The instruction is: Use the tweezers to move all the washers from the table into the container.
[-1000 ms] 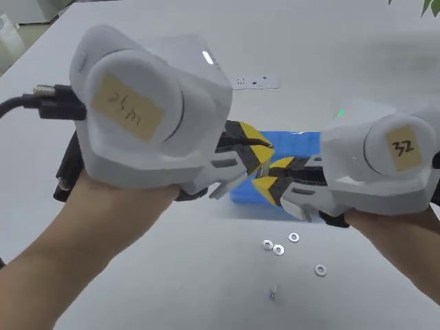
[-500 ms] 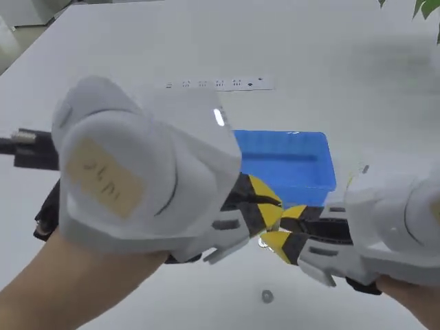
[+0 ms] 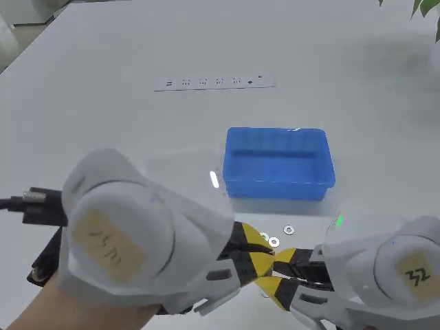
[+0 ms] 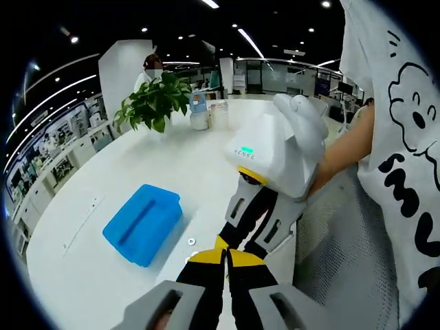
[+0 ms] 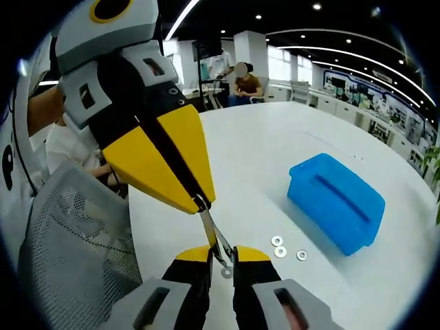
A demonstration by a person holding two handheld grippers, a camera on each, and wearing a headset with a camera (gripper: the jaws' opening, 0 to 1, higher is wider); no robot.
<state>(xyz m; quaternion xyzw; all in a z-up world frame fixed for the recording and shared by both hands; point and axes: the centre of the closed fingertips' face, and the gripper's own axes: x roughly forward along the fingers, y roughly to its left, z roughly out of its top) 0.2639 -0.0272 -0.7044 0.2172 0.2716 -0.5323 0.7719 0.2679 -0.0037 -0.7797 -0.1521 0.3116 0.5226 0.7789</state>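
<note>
**Change over the last second.** Both hand-held grippers have dropped and drawn back toward the person. The left hand-held gripper (image 3: 256, 247), carrying the tweezers (image 5: 214, 234), and the right hand-held gripper (image 3: 278, 275) earlier met in front of the container (image 3: 278, 189). They now meet over the desk (image 3: 137, 124) on its near side, just beside the washers (image 3: 273, 242). The container, formerly half covered, shows whole.

Shiny metal washers (image 3: 273, 242), glossy plastic container (image 3: 278, 187), smooth table (image 3: 137, 130).
</note>
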